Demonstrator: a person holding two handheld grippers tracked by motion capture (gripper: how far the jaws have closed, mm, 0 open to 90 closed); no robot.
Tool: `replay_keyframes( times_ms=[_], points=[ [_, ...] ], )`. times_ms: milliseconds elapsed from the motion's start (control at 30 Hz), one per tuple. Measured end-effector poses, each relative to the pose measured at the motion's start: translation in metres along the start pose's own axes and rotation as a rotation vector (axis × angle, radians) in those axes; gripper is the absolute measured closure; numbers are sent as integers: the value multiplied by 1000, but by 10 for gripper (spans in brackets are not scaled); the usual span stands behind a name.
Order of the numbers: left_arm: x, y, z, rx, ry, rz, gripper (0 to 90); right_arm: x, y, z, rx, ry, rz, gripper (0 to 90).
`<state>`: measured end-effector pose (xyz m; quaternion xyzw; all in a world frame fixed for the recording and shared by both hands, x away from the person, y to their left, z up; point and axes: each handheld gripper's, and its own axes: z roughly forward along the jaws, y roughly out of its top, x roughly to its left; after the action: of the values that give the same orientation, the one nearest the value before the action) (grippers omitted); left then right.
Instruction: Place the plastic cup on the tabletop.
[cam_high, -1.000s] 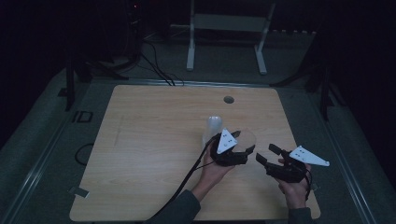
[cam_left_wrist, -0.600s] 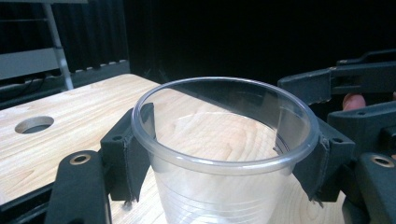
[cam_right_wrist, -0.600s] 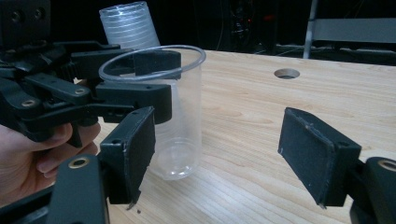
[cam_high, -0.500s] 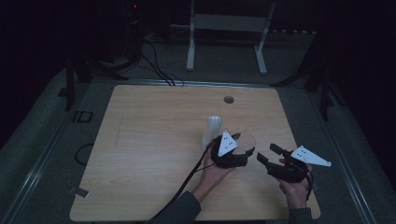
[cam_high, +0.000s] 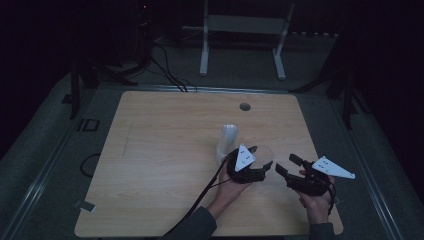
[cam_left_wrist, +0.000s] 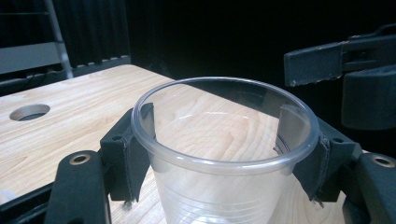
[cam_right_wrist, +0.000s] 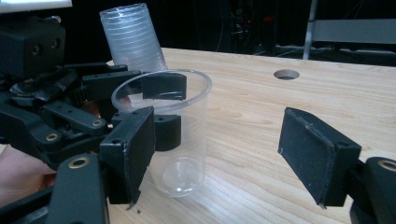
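A clear plastic cup (cam_left_wrist: 219, 158) stands upright on the wooden table (cam_high: 165, 150), and my left gripper (cam_left_wrist: 219, 135) is shut on it, one pad against each side just under the rim. In the high view the cup (cam_high: 267, 151) and the left gripper (cam_high: 260, 159) sit right of the table's middle. My right gripper (cam_right_wrist: 219, 154) is open with nothing between its jaws. It points at the cup (cam_right_wrist: 182, 135) from close by, at the right (cam_high: 286, 164) in the high view. A stack of clear cups (cam_right_wrist: 133, 39) stands just behind the left gripper (cam_right_wrist: 159, 102).
In the high view the stack of cups (cam_high: 227, 140) is left of the held cup. A round hole (cam_high: 244, 106) sits near the table's far edge. Each gripper trails a black cable toward the near edge. A white metal stand (cam_high: 240, 30) rises beyond the table.
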<state>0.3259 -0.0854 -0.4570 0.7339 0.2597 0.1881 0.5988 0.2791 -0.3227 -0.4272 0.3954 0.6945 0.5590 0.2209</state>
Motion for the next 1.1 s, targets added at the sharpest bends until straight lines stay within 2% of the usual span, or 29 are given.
replay_keyframes(
  times_ms=[300,700,1100],
  points=[
    [-1,-8,3,8,16,12,286,0,0,0,-2,0,0,270],
    [-2,-15,6,16,10,10,281,-1,0,-1,-6,0,5,270],
    [-4,-21,11,37,20,30,281,-1,0,-1,-8,0,5,270]
  ],
)
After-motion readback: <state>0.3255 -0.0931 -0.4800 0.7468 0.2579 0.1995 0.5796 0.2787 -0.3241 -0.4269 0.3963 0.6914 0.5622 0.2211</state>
